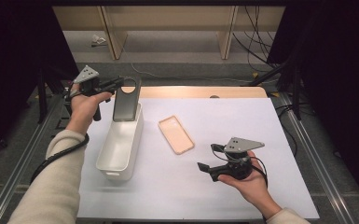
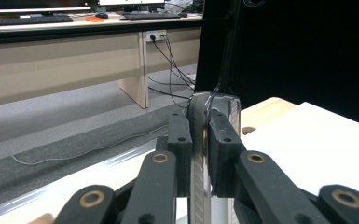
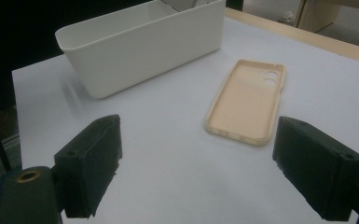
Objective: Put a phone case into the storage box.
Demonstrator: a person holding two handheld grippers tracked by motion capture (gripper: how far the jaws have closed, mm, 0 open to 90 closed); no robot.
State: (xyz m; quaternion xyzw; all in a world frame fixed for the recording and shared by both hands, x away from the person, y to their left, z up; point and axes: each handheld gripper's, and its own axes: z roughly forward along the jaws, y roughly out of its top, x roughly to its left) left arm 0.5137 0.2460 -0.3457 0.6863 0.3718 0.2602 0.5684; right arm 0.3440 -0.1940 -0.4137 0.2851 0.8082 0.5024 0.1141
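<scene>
Dark phone case (image 1: 126, 100) clamped upright in left gripper (image 1: 116, 84) above white bin (image 1: 121, 144); right gripper (image 1: 205, 167) wide, near beige phone case (image 1: 176, 134).

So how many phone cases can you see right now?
2: a dark phone case clamped in the left gripper over the white bin, and a beige phone case lying flat on the table.

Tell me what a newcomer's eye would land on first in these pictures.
First, the dark phone case held upright over the far end of the white bin, pinched edge-on by the left gripper at the table's far left. Next, the peach phone case lying open side up on the white table, just right of the bin. Last, the right gripper at the near right, jaws wide open and empty, pointing toward that peach case.
</scene>
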